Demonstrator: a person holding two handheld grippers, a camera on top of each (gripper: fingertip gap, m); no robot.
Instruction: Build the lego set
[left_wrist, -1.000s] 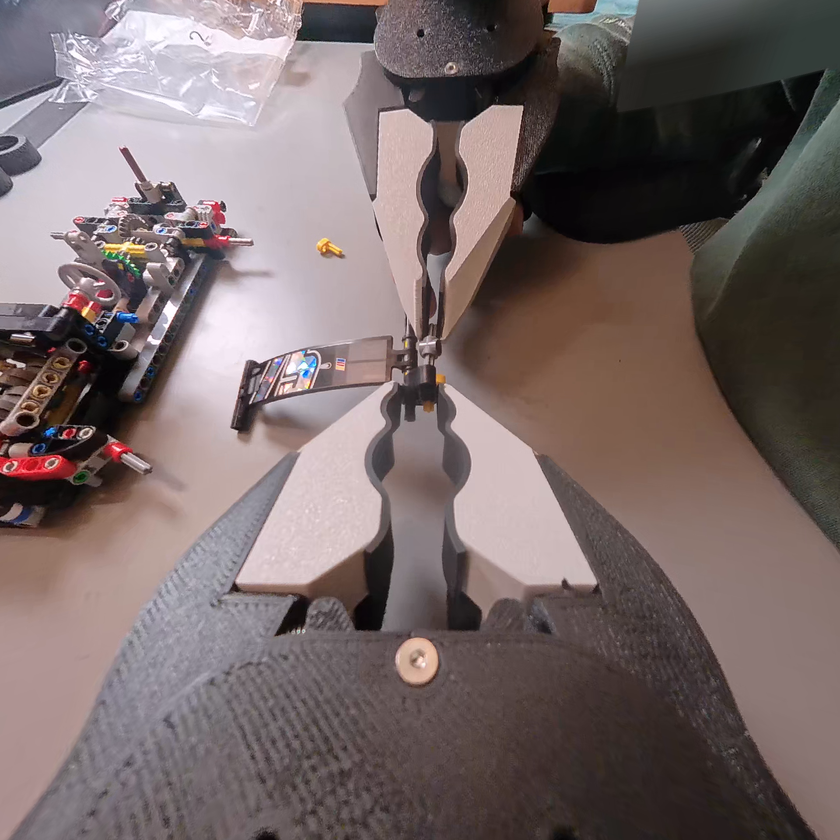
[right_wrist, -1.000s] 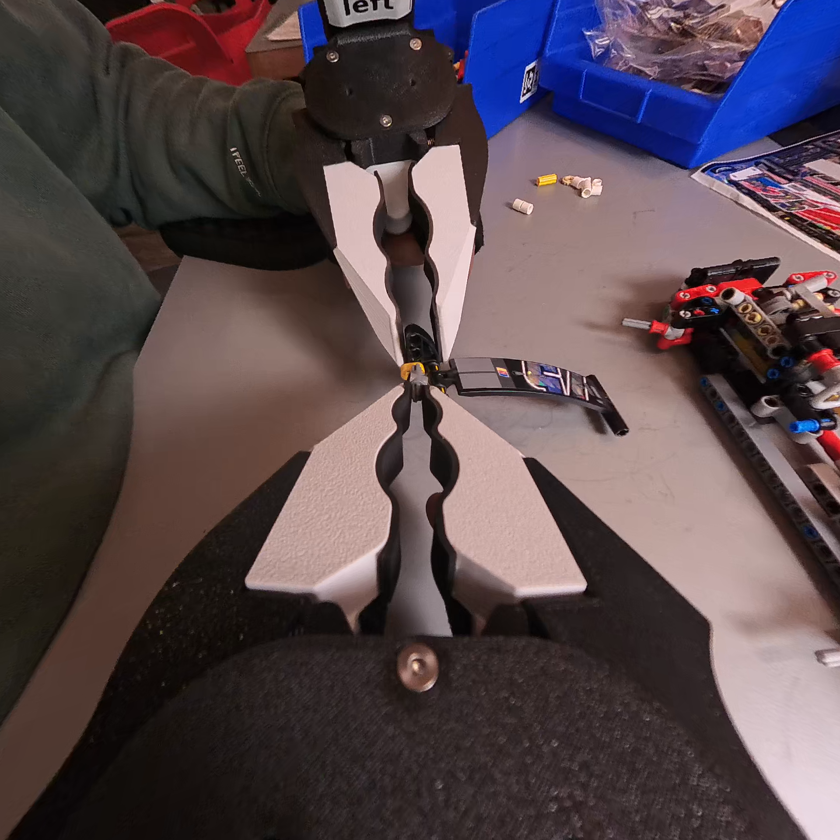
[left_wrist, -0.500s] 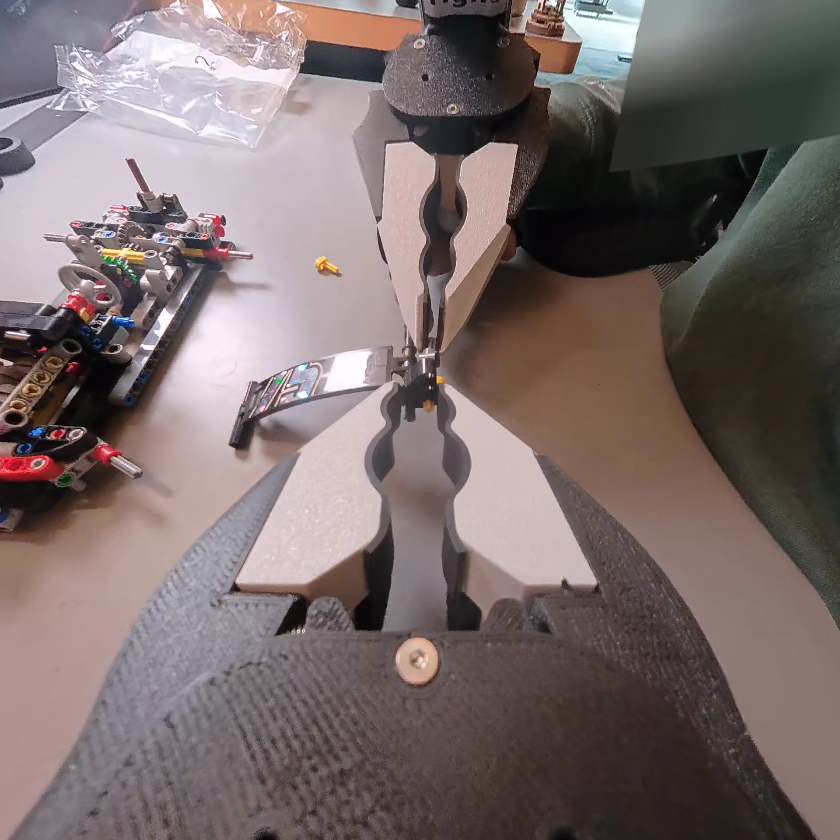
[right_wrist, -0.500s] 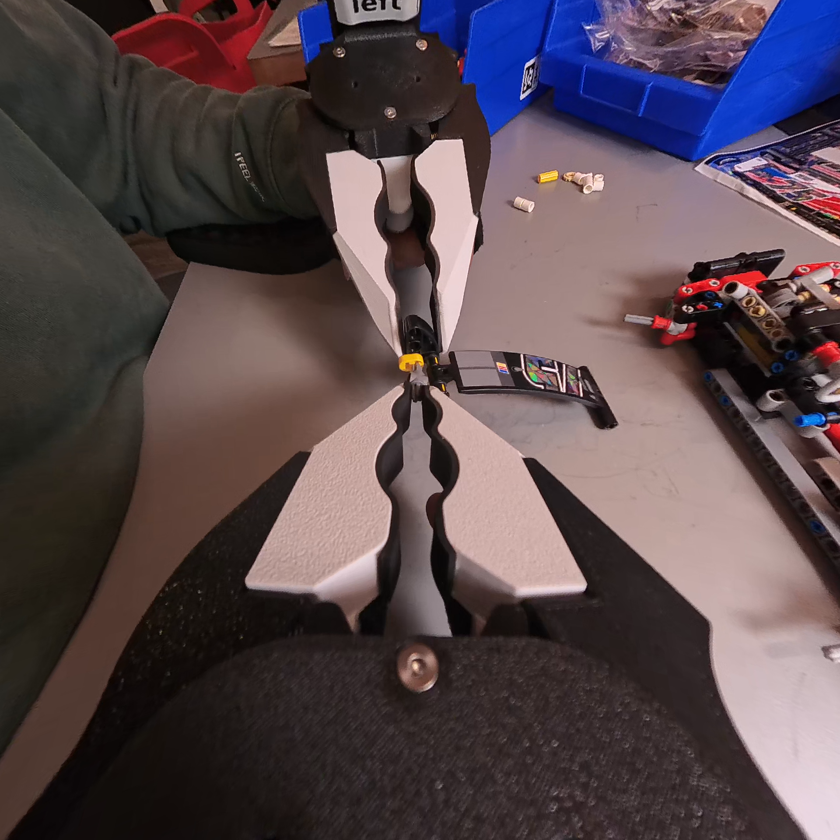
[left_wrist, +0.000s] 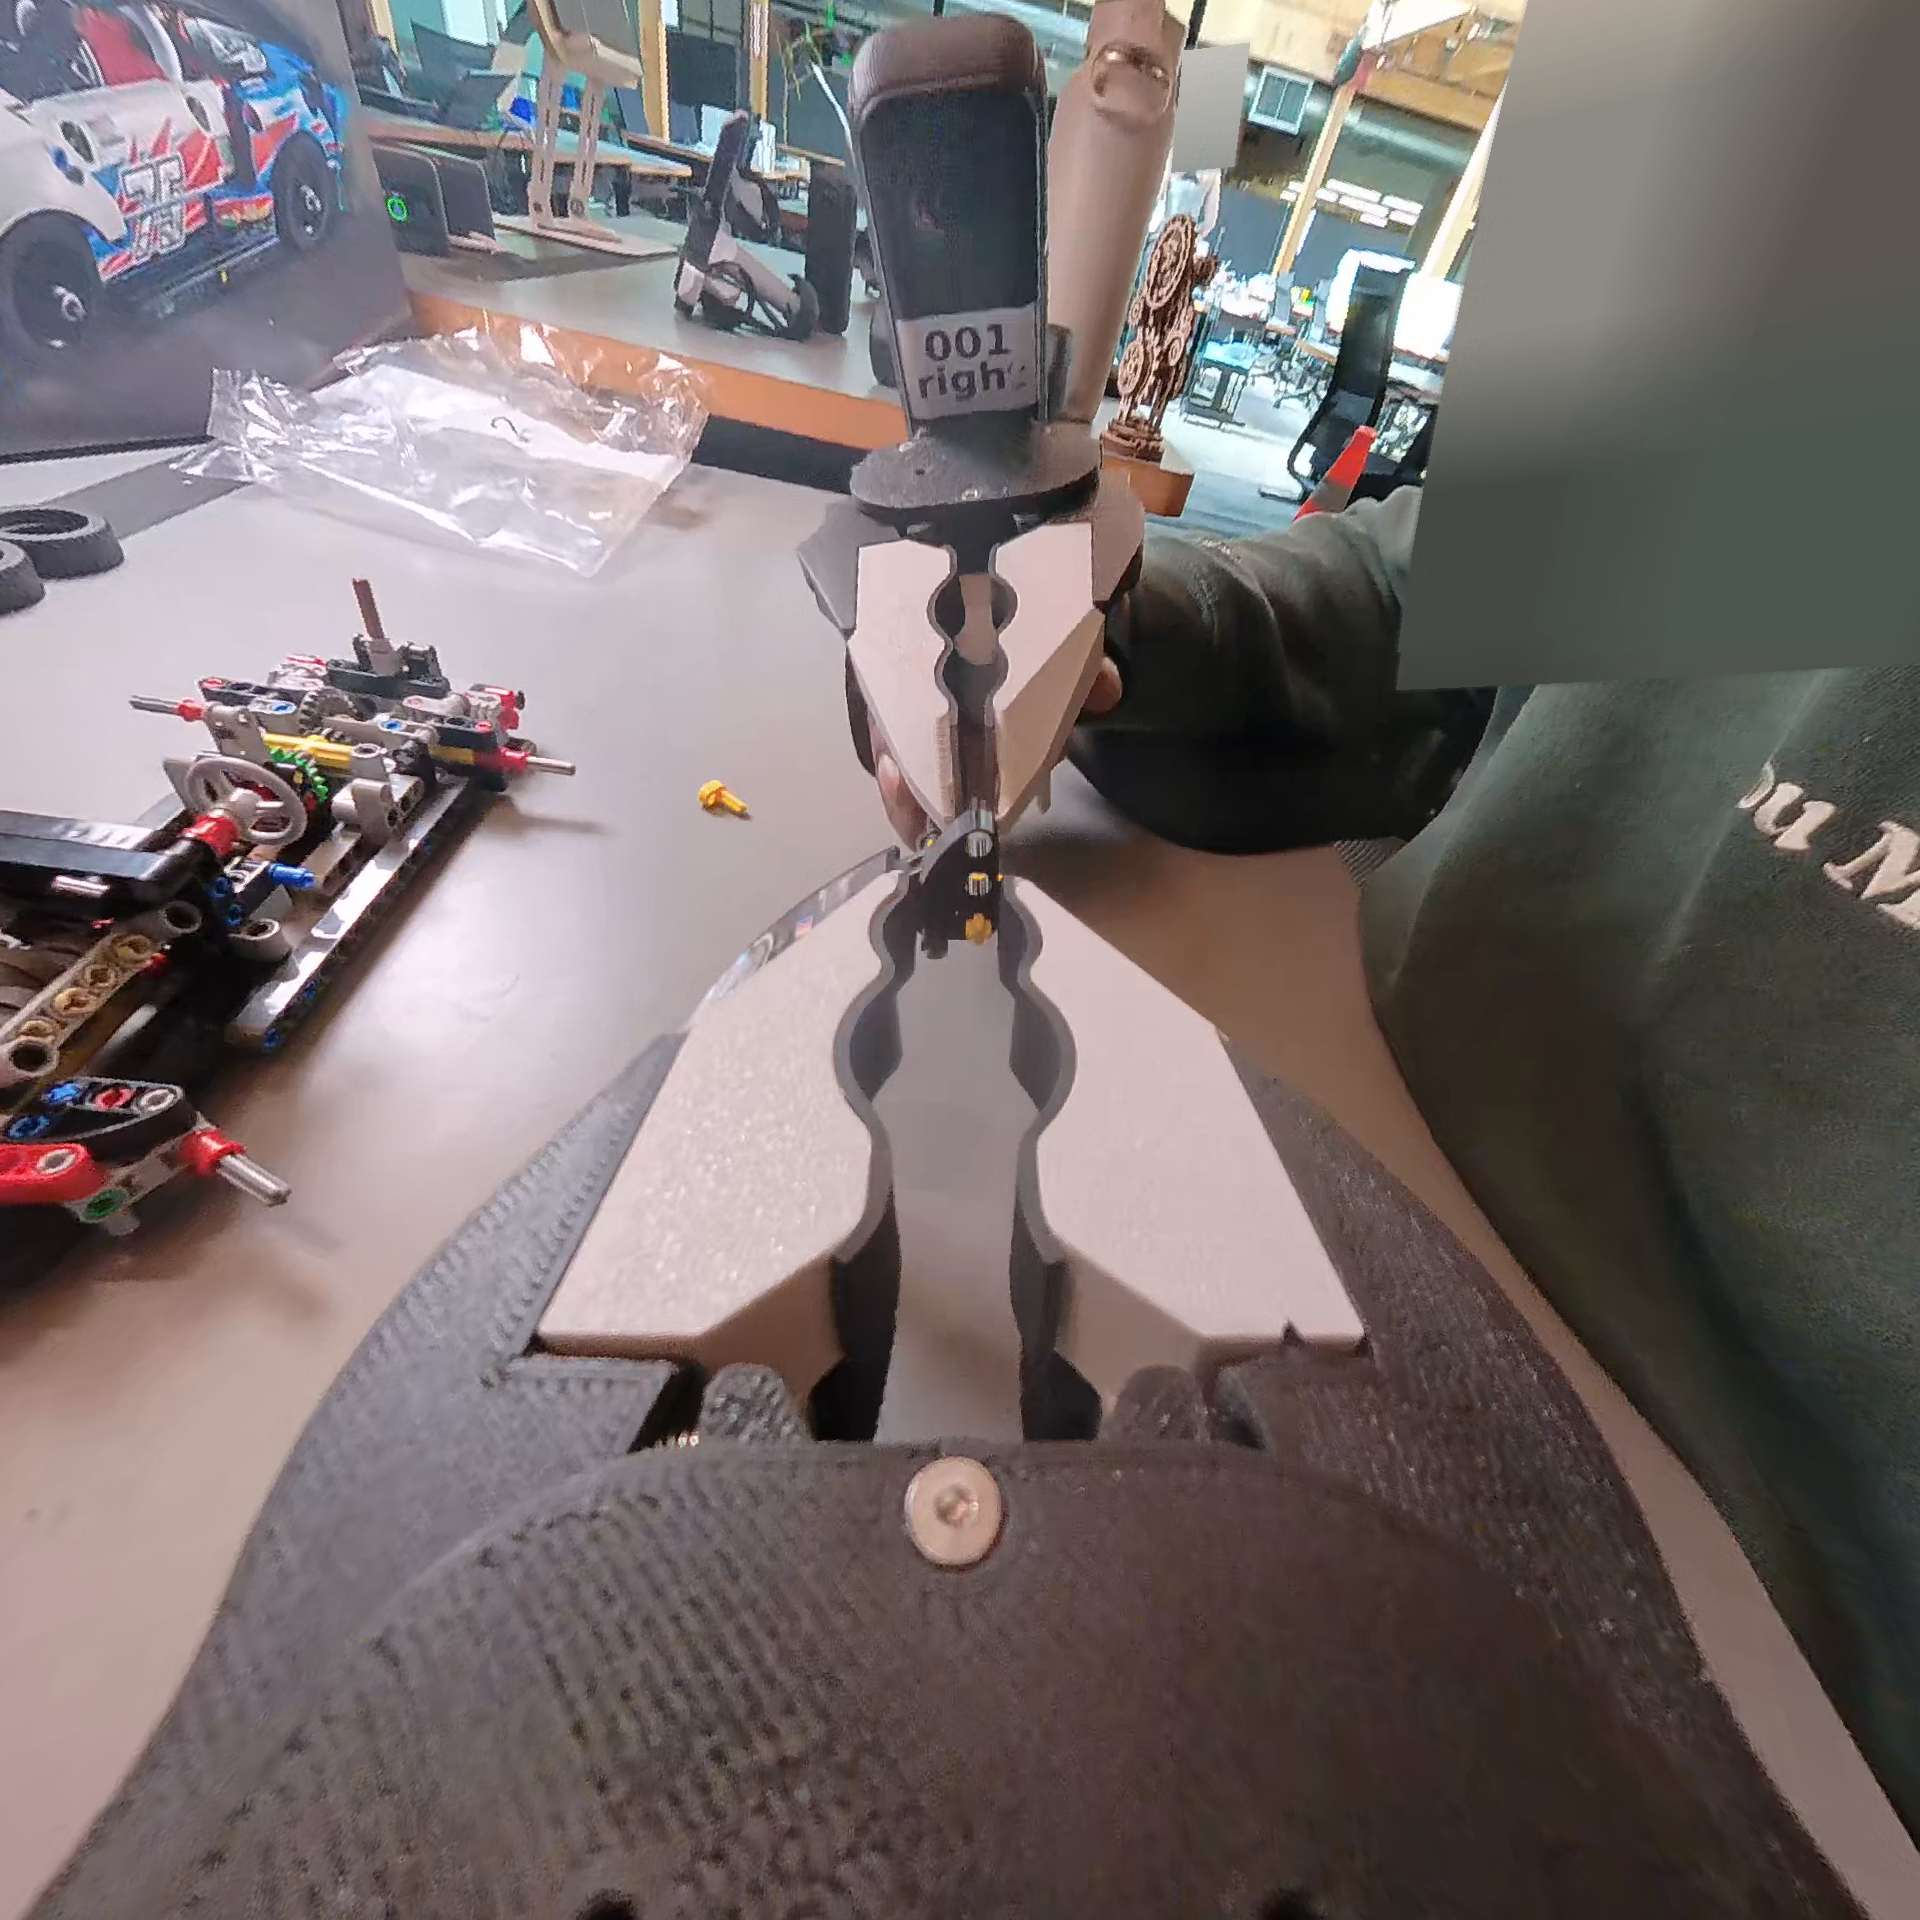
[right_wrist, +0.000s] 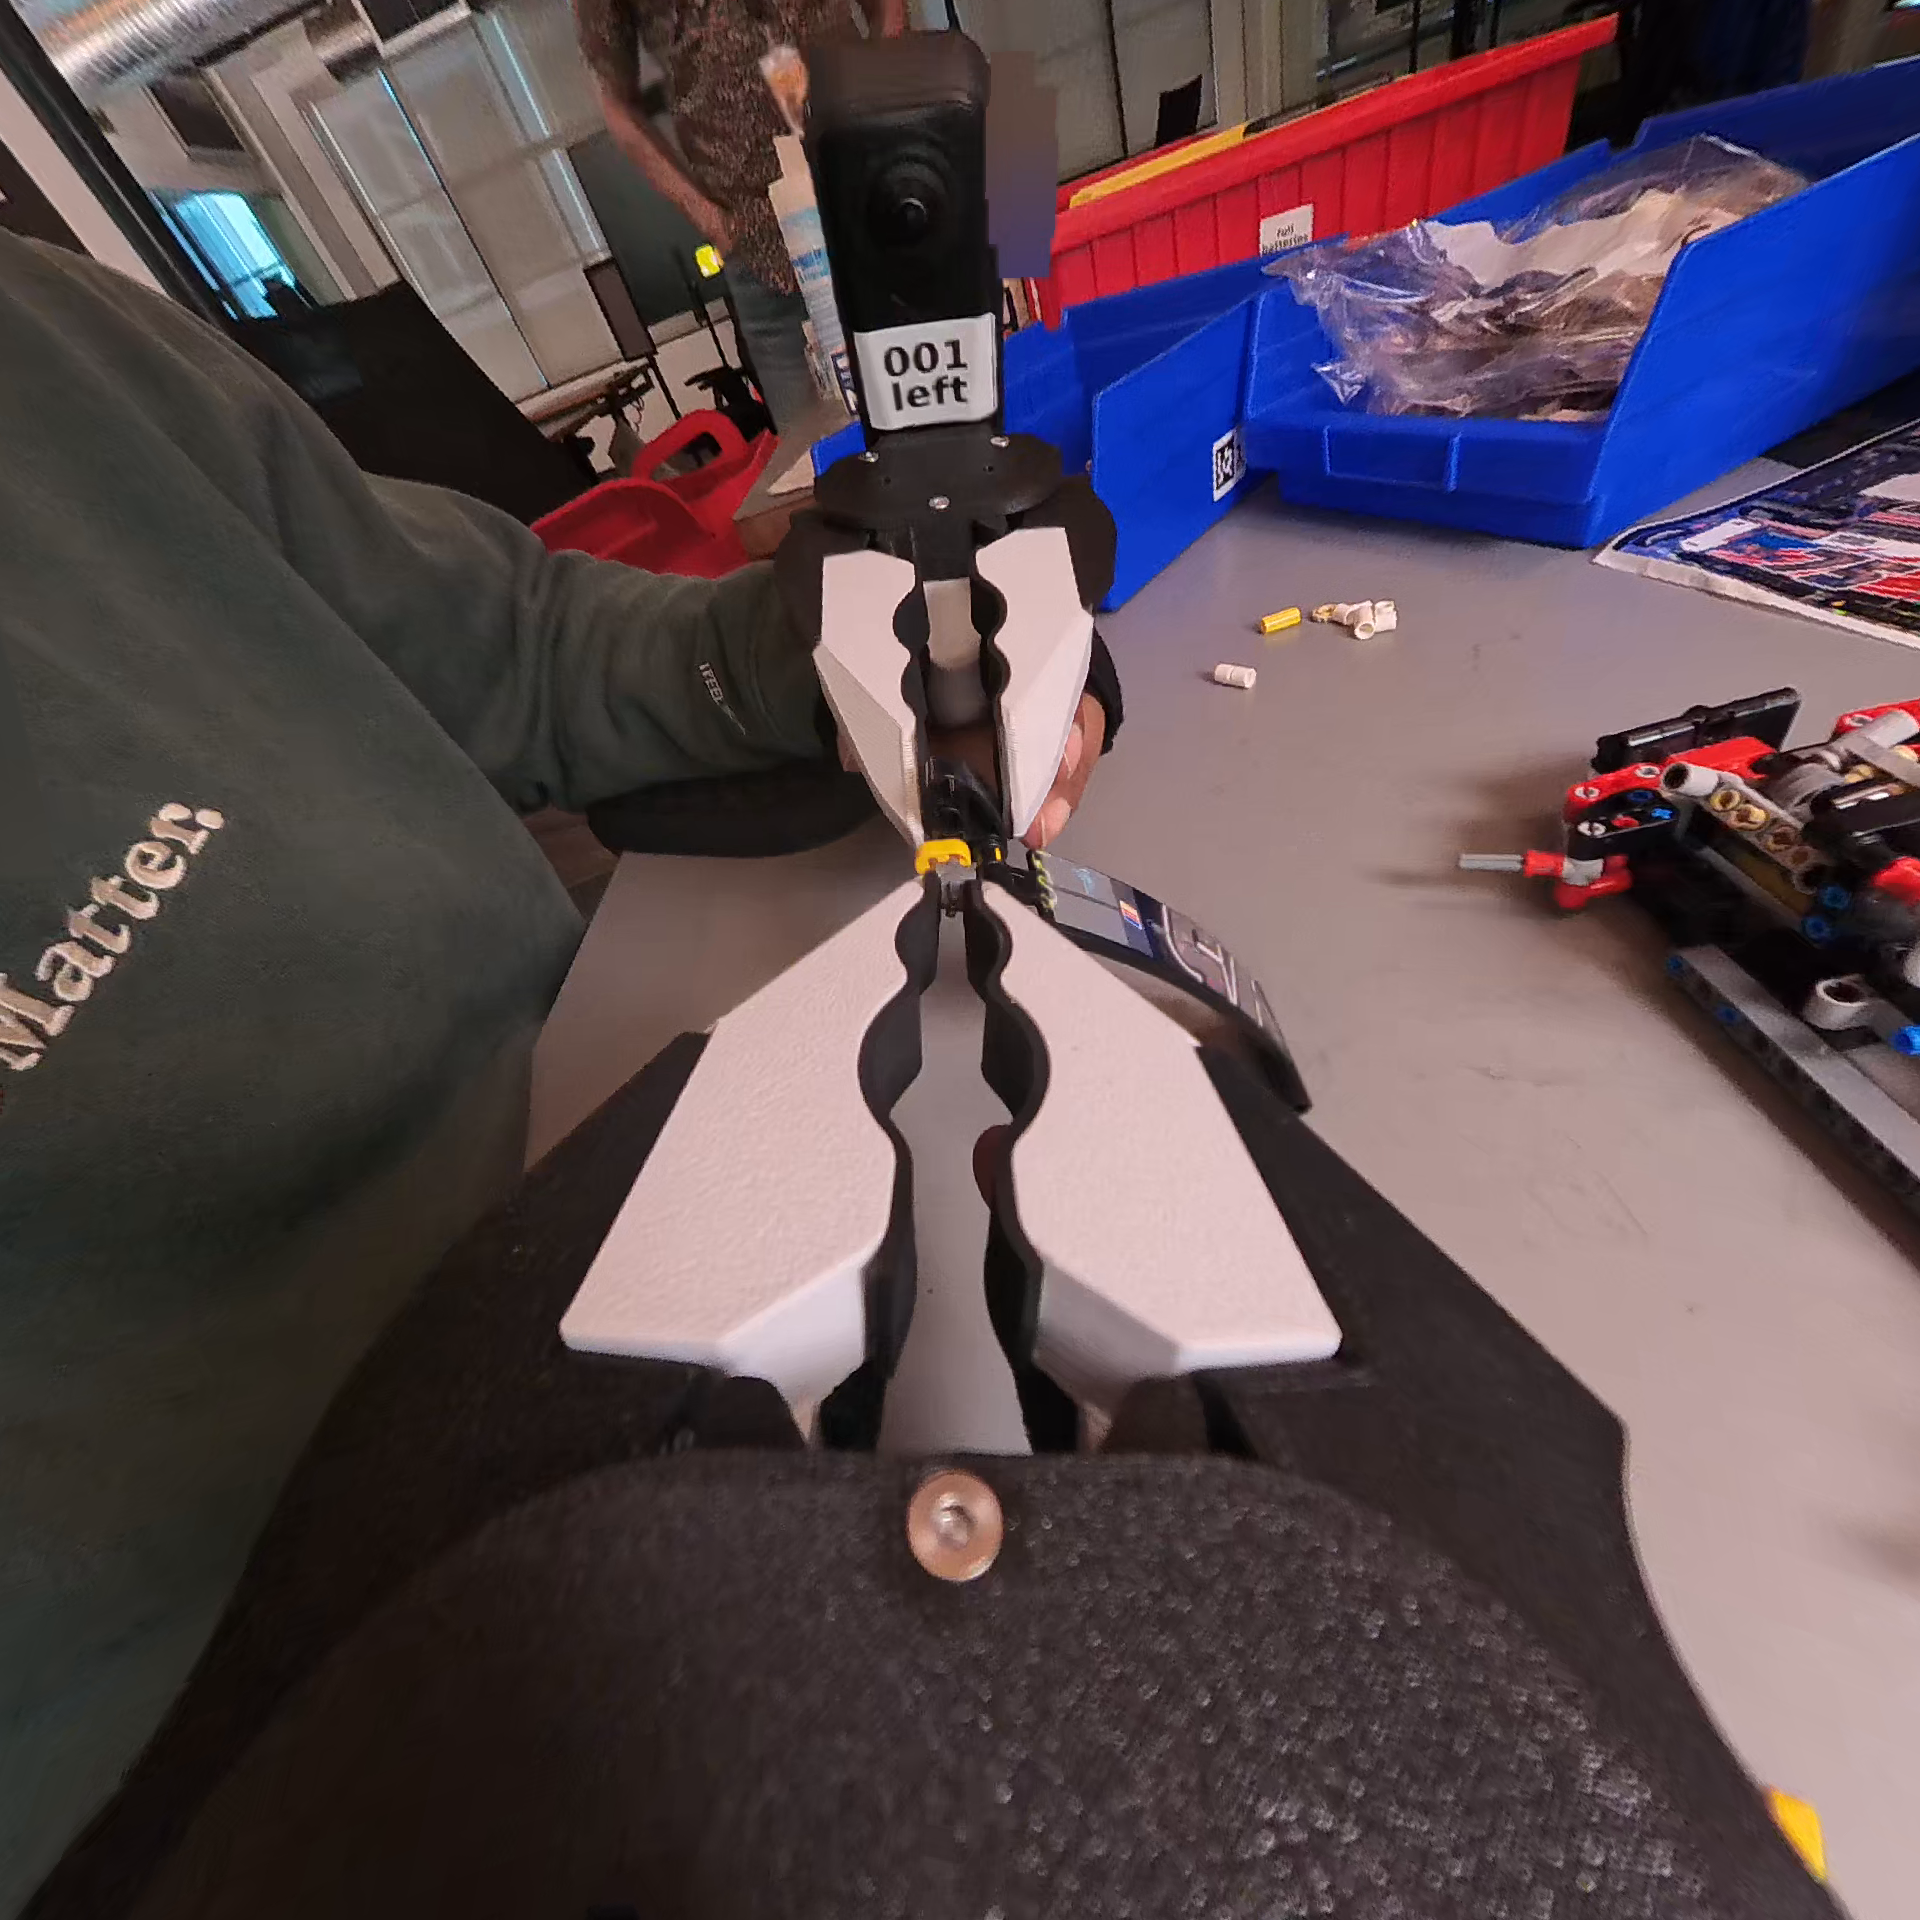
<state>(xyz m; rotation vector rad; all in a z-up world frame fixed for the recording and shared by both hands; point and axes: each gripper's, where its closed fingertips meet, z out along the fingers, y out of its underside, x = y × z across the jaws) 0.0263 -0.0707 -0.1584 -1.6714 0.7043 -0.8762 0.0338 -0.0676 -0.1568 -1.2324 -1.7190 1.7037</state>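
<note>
the left gripper (left_wrist: 951, 925) and right gripper (right_wrist: 951, 883) meet tip to tip above the grey table (left_wrist: 623, 665), both raised off its surface. between them is a small lego sub-assembly: a black connector (left_wrist: 951, 883) with grey and yellow pin ends showing along it, joined to a curved black panel (right_wrist: 1153, 935) that carries multicoloured sticker graphics and extends to one side. the panel is tilted, its far end angled down toward the table without clearly touching it.

left gripper: jaws closed to a narrow gap, pinching the black connector at the tips. right gripper: jaws nearly together, tips clamped on a grey pin end just below a yellow bush (right_wrist: 942, 854) on the same assembly.

the partly built lego chassis (left_wrist: 208, 862) lies flat on the table, well apart from the grippers: long grey beams, black, red and blue pins, a grey wheel-shaped gear. a loose yellow pin (left_wrist: 720, 798) lies between chassis and grippers. small white and yellow parts (right_wrist: 1340, 618) sit near the blue bins (right_wrist: 1455, 457). a clear plastic bag (left_wrist: 447, 436) lies farther back.
</note>
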